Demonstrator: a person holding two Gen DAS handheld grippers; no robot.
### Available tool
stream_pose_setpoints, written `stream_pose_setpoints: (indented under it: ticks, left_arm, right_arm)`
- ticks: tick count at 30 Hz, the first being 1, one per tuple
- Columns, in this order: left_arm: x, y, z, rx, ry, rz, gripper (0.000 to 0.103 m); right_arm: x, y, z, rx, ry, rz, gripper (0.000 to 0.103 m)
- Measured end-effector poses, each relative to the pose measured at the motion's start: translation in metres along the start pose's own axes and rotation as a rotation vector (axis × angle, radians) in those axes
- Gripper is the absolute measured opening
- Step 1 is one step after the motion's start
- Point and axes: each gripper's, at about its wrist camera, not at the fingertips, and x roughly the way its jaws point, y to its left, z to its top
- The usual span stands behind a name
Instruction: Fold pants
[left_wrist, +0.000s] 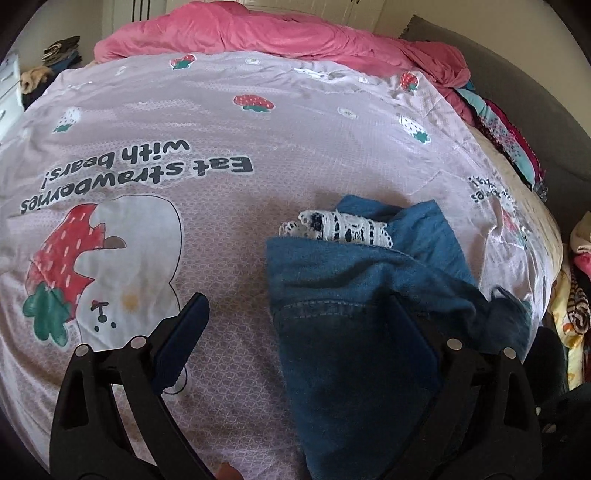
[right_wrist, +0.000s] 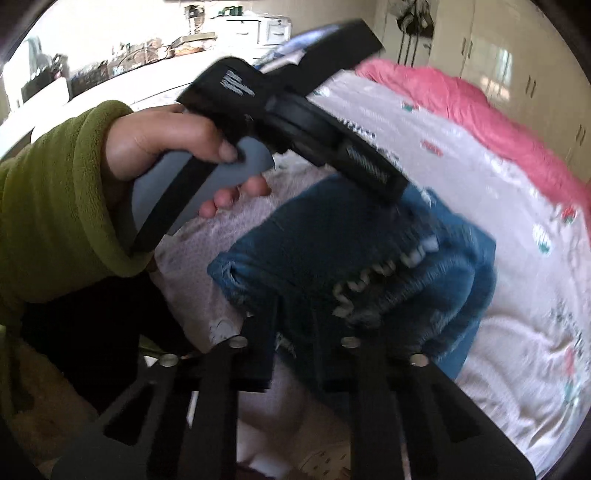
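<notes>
Blue denim pants (left_wrist: 351, 266) with a white lace trim (left_wrist: 340, 227) lie bunched on the strawberry-print bedsheet (left_wrist: 184, 122). My left gripper (left_wrist: 299, 306) is open wide. Its left finger is over bare sheet and its right finger rests on the denim. In the right wrist view the pants (right_wrist: 332, 236) are blurred, and my right gripper (right_wrist: 293, 310) has its fingers close together, shut on a fold of the denim near the hem. A hand (right_wrist: 159, 144) in a green sleeve (right_wrist: 55, 206) holds the left gripper's handle above the pants.
A pink blanket (left_wrist: 258, 33) is heaped along the far side of the bed. Folded colourful clothes (left_wrist: 509, 136) are stacked at the right edge, against a grey headboard. White drawers (left_wrist: 7, 92) stand at the left. Wardrobe doors (right_wrist: 480, 55) and a cluttered counter (right_wrist: 147, 51) line the walls.
</notes>
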Motion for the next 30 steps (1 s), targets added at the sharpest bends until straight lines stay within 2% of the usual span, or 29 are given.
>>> stream_pose_setpoints:
  ticks: [3, 7, 9, 11, 13, 16, 20, 23, 26, 28, 30]
  left_arm:
    - [-0.004, -0.002, 0.001, 0.003, -0.009, 0.005, 0.089]
    - [-0.014, -0.006, 0.002, 0.018, -0.033, 0.011, 0.089]
    - [-0.019, -0.007, 0.002, 0.018, -0.043, 0.008, 0.089]
    - [-0.023, -0.009, 0.002, 0.019, -0.052, 0.005, 0.089]
    - [-0.028, -0.011, 0.000, 0.023, -0.063, 0.006, 0.089]
    - [-0.035, -0.013, -0.008, 0.026, -0.071, 0.007, 0.089]
    - [-0.040, -0.007, -0.026, -0.028, -0.061, -0.046, 0.089]
    - [-0.039, -0.004, -0.041, -0.068, -0.042, -0.079, 0.089]
    - [-0.036, 0.000, -0.052, -0.122, -0.038, -0.122, 0.079]
    - [-0.030, 0.000, -0.056, -0.137, -0.022, -0.143, 0.064]
    - [-0.024, -0.003, -0.057, -0.137, -0.006, -0.157, 0.059]
  right_arm:
    - [-0.005, -0.006, -0.005, 0.054, -0.008, 0.015, 0.014]
    - [-0.024, -0.018, -0.008, 0.145, -0.045, 0.048, 0.024]
    - [-0.037, -0.033, -0.013, 0.202, -0.068, 0.042, 0.025]
    - [-0.044, -0.045, -0.013, 0.245, -0.086, 0.036, 0.031]
    - [-0.053, -0.059, -0.015, 0.295, -0.110, 0.011, 0.045]
    - [-0.060, -0.082, -0.021, 0.368, -0.126, -0.026, 0.046]
    - [-0.049, -0.116, -0.031, 0.460, -0.070, -0.089, 0.052]
    - [-0.033, -0.135, -0.036, 0.538, -0.035, -0.051, 0.052]
    - [-0.019, -0.141, -0.036, 0.571, -0.038, 0.003, 0.052]
    - [-0.013, -0.148, -0.036, 0.610, -0.045, 0.044, 0.052]
    - [-0.006, -0.152, -0.035, 0.631, -0.020, 0.068, 0.051]
